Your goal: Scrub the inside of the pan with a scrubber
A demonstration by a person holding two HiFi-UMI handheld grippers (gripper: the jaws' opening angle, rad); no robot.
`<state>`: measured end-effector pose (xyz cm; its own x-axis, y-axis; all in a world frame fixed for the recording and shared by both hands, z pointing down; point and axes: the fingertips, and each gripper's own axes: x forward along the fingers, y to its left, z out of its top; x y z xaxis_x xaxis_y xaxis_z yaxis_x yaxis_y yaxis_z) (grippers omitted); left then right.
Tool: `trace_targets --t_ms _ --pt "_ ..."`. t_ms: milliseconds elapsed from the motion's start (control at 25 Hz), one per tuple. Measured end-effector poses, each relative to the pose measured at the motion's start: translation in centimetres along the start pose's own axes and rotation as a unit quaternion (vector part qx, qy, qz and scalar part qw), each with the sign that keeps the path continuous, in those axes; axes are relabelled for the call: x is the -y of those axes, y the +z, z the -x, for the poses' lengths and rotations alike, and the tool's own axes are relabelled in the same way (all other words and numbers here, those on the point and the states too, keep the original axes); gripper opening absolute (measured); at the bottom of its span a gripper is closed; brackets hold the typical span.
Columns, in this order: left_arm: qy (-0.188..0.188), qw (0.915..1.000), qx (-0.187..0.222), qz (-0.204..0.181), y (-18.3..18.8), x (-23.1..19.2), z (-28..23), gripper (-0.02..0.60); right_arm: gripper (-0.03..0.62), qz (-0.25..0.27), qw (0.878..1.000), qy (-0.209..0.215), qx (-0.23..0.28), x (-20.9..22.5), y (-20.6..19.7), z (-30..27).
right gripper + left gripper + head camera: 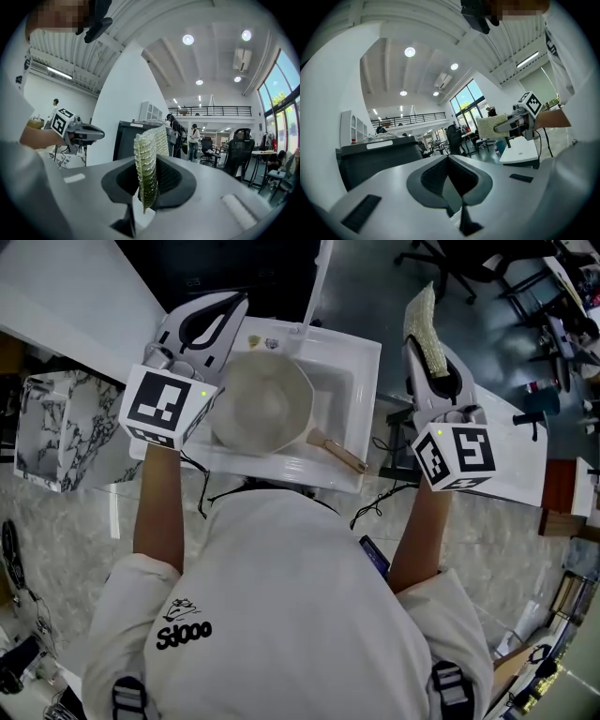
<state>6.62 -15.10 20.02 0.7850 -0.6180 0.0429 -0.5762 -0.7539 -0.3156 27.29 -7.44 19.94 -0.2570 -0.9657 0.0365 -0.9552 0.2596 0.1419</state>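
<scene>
Both grippers raised, pan waiting in the sink.

The pan (258,399) sits in the white sink (361,362), open side up, its wooden handle (337,453) pointing toward the person and to the right. The right gripper (147,164) is off to the sink's right, over the desk (511,470), its jaws clenched on the scrubber (149,159), a pale yellow-green pad standing edge-on and sticking out past the tips. The left gripper (449,161) has its jaws pressed together with nothing between them. In the head view it overlaps the pan's left rim, though contact cannot be judged. Both gripper views look out across the room rather than down at the pan.
</scene>
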Motion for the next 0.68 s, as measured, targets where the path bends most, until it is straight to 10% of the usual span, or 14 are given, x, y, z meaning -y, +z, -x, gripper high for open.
trace_targets --t_ms 680 --pt "-0.009 0.9997 -0.012 0.02 -1.1 0.9 -0.9 0.005 0.07 0.001 0.999 0.039 -0.012 -1.0 -1.1 -1.2"
